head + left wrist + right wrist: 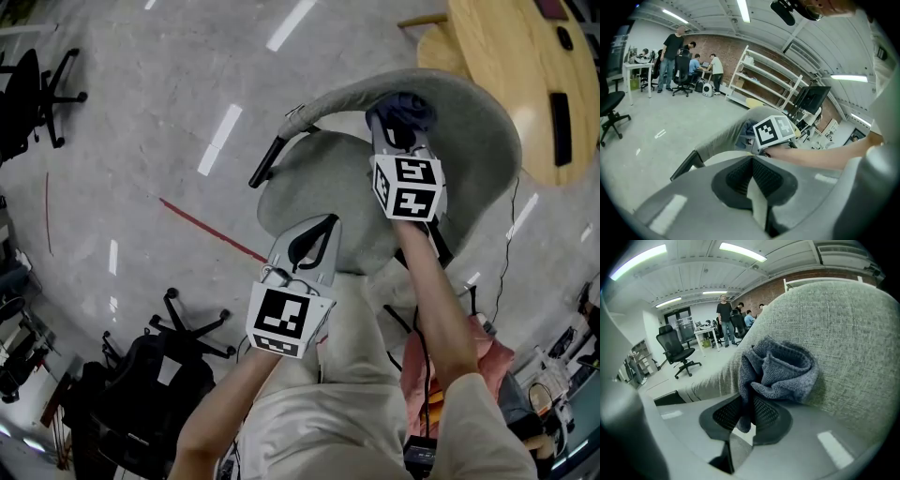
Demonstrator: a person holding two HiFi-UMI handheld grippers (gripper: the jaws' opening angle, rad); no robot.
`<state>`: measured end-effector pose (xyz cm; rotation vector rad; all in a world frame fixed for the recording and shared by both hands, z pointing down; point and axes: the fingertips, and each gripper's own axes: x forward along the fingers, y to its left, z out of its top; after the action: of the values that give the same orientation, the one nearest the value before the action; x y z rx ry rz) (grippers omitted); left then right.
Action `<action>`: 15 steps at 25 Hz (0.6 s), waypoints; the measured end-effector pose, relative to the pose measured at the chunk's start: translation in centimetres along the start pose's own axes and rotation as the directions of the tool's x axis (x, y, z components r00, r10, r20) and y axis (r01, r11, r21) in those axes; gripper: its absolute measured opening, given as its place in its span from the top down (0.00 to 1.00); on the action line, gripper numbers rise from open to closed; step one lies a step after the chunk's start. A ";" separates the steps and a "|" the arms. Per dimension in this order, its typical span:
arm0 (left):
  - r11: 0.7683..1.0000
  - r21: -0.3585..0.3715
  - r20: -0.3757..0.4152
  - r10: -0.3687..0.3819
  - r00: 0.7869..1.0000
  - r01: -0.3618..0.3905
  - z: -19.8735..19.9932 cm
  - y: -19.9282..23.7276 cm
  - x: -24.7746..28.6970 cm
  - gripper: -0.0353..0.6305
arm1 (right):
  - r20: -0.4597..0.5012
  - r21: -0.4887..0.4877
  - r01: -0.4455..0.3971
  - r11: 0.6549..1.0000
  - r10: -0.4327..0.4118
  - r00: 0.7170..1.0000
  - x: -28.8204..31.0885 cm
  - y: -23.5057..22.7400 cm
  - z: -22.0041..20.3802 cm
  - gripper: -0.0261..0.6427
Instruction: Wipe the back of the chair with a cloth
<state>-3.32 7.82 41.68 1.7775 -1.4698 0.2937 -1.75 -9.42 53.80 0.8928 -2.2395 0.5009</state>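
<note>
Polished grey concrete floor [141, 187], open workshop. Black office chair [37, 89] sits far left, well clear. Left gripper [317, 230] hangs over the seat, jaws together, nothing in them. Grey fabric chair backrest [473, 131] curves across centre. Right gripper [398, 127] is clamped on a bunched blue-grey knit cloth [780, 369], pressed against the backrest near its top edge. The cloth looks soft, light and floppy, probably best held by a thick fold. Round wooden table [511, 75] close behind the backrest may crowd the far side.

Left gripper [312, 239] held low, jaws pressed together, right gripper [392, 131] extended farther forward, jaws clamped on cloth [780, 369]
</note>
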 end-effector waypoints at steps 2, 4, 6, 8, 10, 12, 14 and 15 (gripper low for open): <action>1.000 -0.008 0.006 0.010 1.000 -0.010 -0.1 0.4 -0.3 0.95 | -0.004 -0.014 -0.014 1.000 0.014 1.000 0.2 0.7 0.0 0.84; 1.000 -0.019 0.010 0.021 1.000 -0.020 -0.2 0.7 -0.6 0.95 | -0.010 -0.034 -0.037 0.999 0.036 0.999 0.6 1.6 0.0 0.84; 0.999 -0.028 0.014 0.030 0.999 -0.030 -0.4 1.1 -0.9 0.95 | -0.014 -0.047 -0.047 0.998 0.047 0.999 1.0 2.2 0.1 0.84; 0.999 -0.036 0.017 0.040 0.999 -0.040 -0.5 1.6 -1.4 0.95 | -0.014 -0.048 -0.045 0.998 0.045 0.999 1.1 2.7 0.1 0.84; 0.998 -0.044 0.019 0.052 0.998 -0.051 -0.8 2.0 -1.9 0.95 | -0.017 -0.048 -0.046 0.998 0.045 0.999 1.3 3.2 0.0 0.84; 0.997 -0.051 0.021 0.062 0.998 -0.061 -0.9 2.4 -2.3 0.95 | -0.023 -0.052 -0.053 0.997 0.052 0.998 1.5 3.7 -0.2 0.84; 0.996 -0.056 0.024 0.069 0.997 -0.067 -1.0 2.7 -2.6 0.95 | -0.029 -0.056 -0.072 0.996 0.071 0.997 1.7 4.5 -0.4 0.84; 0.996 -0.057 0.025 0.071 0.997 -0.070 -1.0 2.8 -2.7 0.95 | -0.032 -0.060 -0.091 0.994 0.089 0.996 1.8 5.2 -0.5 0.84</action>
<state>-6.39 10.45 41.90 1.6935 -1.5473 0.2623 -6.19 -6.36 54.90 0.7510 -2.2632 0.4799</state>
